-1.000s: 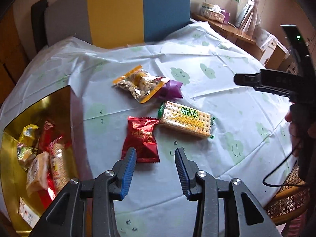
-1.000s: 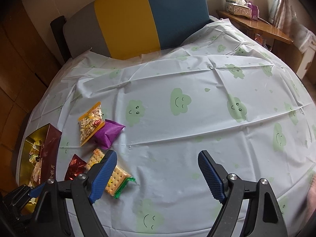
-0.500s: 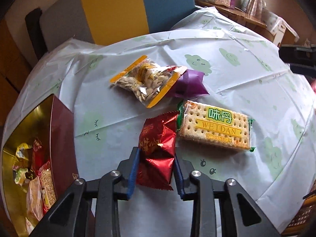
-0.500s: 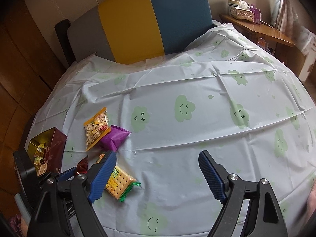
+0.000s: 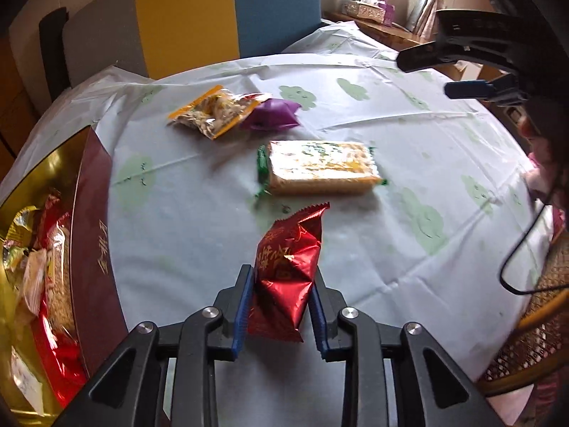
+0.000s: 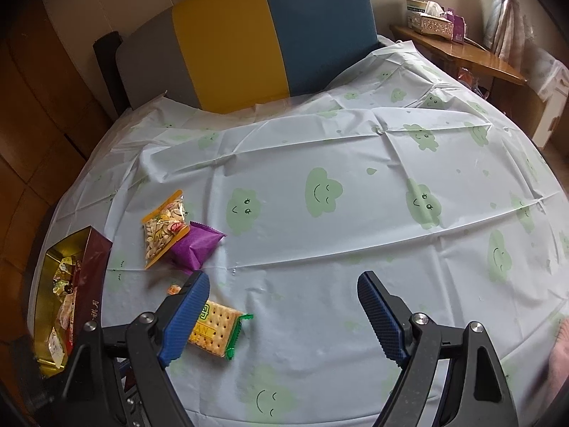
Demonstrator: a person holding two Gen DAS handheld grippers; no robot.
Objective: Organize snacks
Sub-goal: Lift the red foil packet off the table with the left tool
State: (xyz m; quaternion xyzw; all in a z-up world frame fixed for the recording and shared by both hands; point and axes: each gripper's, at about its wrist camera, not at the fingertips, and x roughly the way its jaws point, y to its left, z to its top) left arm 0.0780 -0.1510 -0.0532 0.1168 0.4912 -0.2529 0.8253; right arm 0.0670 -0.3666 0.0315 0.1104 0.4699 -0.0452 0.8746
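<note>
On bench (image 6: 355, 149), under cloud-print cover: gold-lined box (image 5: 89, 192) of snacks at left edge; cracker pack (image 5: 320, 167) centre; seed bag (image 5: 213, 114) touching purple packet (image 5: 274, 117) behind. Left tongs (image 5: 281, 306) clamped on red foil packet (image 5: 288, 267), raised off cover. Right tongs (image 6: 281, 316) spread wide, holding nothing.

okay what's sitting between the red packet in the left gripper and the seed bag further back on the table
The cracker pack lies between the red packet and the seed bag, with bare tablecloth around it; the left wrist view shows this.
</note>
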